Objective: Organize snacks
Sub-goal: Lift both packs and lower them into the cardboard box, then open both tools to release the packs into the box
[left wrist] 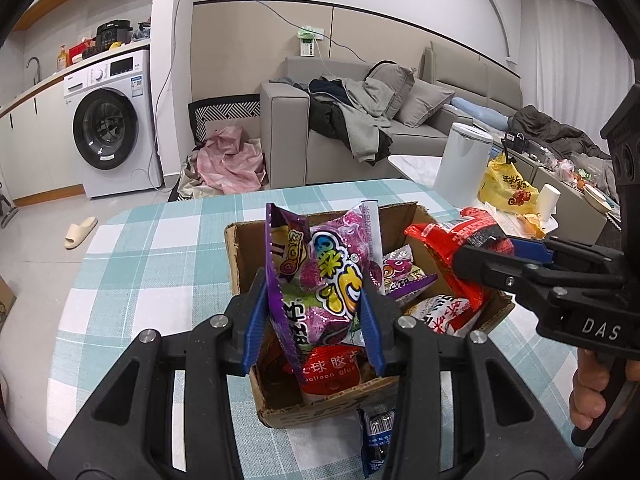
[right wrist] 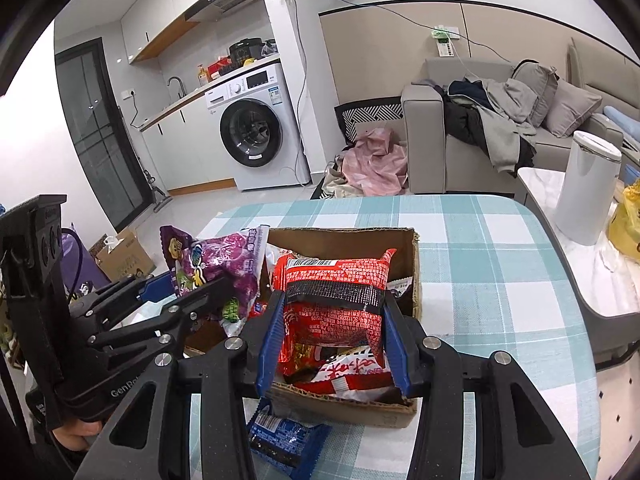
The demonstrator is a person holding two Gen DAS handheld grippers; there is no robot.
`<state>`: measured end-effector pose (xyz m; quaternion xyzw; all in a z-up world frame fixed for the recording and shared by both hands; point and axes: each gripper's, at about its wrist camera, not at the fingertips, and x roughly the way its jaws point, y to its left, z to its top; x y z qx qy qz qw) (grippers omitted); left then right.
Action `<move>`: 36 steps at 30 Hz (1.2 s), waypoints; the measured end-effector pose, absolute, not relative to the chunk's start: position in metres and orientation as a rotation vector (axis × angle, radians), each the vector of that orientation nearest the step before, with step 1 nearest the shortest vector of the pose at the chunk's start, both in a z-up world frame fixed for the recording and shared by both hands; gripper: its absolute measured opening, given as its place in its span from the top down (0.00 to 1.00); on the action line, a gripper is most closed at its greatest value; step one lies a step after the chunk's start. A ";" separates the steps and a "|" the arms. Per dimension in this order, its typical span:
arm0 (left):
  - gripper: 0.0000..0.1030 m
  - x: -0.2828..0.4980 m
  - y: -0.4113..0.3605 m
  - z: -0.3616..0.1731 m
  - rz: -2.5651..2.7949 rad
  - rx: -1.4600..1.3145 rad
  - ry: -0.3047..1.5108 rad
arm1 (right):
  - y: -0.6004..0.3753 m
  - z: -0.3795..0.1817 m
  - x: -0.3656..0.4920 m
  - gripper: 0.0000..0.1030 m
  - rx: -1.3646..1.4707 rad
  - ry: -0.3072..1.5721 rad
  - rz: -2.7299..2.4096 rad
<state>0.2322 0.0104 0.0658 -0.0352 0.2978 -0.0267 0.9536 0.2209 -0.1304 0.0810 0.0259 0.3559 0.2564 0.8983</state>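
Observation:
A brown cardboard box (left wrist: 236,256) (right wrist: 344,240) sits on the plaid table with several snack packs inside. My left gripper (left wrist: 316,320) is shut on a purple candy bag (left wrist: 324,276) and holds it upright over the box's near left part; the bag also shows in the right wrist view (right wrist: 224,264). My right gripper (right wrist: 332,336) is shut on a red noodle packet (right wrist: 336,292) over the box's right side; it also shows in the left wrist view (left wrist: 444,248). A red glue pack (left wrist: 332,372) lies in the box. A blue snack packet (left wrist: 376,440) (right wrist: 280,436) lies on the table before the box.
The teal plaid tablecloth (left wrist: 160,264) (right wrist: 488,280) covers the table. A white bin (right wrist: 588,188), a yellow bag (left wrist: 508,184) and a paper cup (left wrist: 548,200) stand on the side table at right. A sofa with clothes stands behind.

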 end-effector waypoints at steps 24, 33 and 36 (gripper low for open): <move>0.63 0.254 -0.004 0.031 -0.061 -0.020 0.651 | -0.113 0.056 0.237 0.55 0.015 0.777 0.476; 0.41 0.244 -0.001 0.038 -0.089 -0.042 0.669 | -0.122 0.067 0.228 0.43 -0.001 0.733 0.490; 0.19 0.233 -0.003 0.045 -0.080 -0.039 0.635 | -0.128 0.072 0.221 0.24 -0.007 0.713 0.487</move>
